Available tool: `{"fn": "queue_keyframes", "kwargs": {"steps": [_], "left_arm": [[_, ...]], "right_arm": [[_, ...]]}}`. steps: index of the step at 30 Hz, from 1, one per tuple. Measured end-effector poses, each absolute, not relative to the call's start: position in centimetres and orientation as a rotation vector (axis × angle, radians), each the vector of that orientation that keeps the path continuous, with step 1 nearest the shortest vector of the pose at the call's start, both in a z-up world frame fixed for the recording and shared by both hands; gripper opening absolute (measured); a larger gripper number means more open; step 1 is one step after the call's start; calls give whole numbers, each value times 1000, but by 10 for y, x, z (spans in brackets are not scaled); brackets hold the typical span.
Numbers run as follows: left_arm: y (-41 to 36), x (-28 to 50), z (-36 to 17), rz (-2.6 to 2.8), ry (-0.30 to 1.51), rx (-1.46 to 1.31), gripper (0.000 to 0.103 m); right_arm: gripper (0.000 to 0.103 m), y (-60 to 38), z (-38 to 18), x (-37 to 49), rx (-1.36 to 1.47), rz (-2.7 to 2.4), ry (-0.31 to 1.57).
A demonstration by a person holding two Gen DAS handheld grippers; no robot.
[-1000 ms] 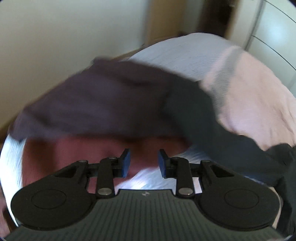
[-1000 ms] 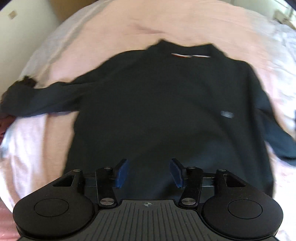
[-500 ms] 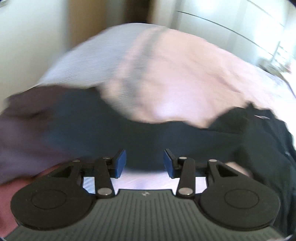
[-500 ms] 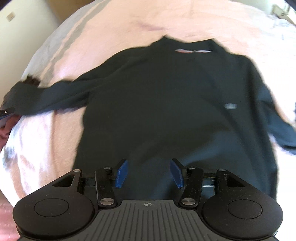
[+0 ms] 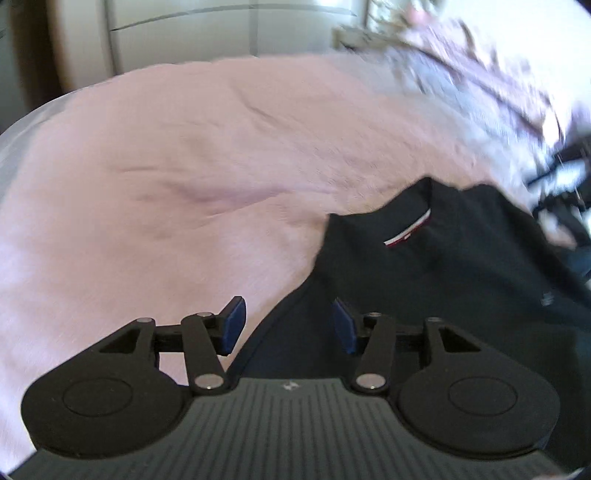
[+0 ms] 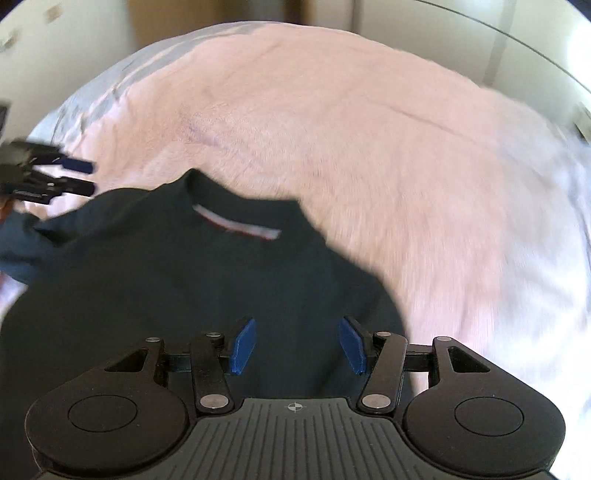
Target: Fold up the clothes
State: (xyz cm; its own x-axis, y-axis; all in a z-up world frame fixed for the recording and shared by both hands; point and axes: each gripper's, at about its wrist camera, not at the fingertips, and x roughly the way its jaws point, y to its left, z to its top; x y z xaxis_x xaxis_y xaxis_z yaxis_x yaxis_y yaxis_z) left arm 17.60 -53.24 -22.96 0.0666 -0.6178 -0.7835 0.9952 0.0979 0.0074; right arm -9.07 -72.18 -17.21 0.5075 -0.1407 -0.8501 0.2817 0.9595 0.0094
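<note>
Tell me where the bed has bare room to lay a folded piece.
Bare pink blanket spreads beyond the dark sweater's collar toward the pale wardrobe doors, and beside its right shoulder. Crowded: the sweater's own area under both grippers, and the patterned bedding at the far corner.

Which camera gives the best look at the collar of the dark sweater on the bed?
The right wrist view: the collar sits near the middle, facing the camera, with its whole white and red inner band showing. The left wrist view catches the collar off to the right, seen at a slant, with only a short stretch of the band visible.
</note>
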Motion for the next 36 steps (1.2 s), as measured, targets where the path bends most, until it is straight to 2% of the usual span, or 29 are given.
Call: {"fn": "queue_keyframes", "kwargs": {"steps": [5,6,7,8,9,10,11,16,21,26,28,29,30,32,36], "left_arm": [[-577,172,-265,-1369,767,733,48],[-580,171,-270,-1366,774,744,43],[-582,171,-273,-1369,782,751,26],[-581,170,-272,-1377,794,753,17],[-581,170,-270,-1387,807,754,10],[-580,168,-264,-1384,792,751,7],[-579,166,-256,-1378,770,746,6],[-596,178,-222,-1324,634,682,0],[-621,206,-227,-1238,707,583,0],[-610,176,-230,-1349,719,663,12],[-607,156,-230,-1395,711,685,17],[-605,145,-229,-1418,707,696,18],[-604,135,-229,-1441,703,706,18],[-603,110,-227,-1498,689,725,22],[-610,41,-223,-1650,657,757,25]], "right_arm": [[54,-760,-208,-39,40,-140,1009],[54,-764,-216,-31,29,-120,1007],[54,-768,-223,-26,32,-104,1013],[54,-772,-229,-21,36,-88,1020],[33,-773,-234,-19,49,-82,1025],[5,-775,-239,-18,62,-77,1031],[1,-777,-239,-20,81,-83,1035],[0,-800,-202,-38,97,-169,934],[0,-833,-194,-36,183,-317,865],[0,-820,-205,-70,210,-340,901],[4,-812,-209,-102,244,-377,932],[14,-810,-211,-121,276,-399,943],[31,-808,-212,-146,315,-436,951],[59,-802,-211,-192,390,-510,957],[60,-784,-213,-282,501,-649,1027]]}}
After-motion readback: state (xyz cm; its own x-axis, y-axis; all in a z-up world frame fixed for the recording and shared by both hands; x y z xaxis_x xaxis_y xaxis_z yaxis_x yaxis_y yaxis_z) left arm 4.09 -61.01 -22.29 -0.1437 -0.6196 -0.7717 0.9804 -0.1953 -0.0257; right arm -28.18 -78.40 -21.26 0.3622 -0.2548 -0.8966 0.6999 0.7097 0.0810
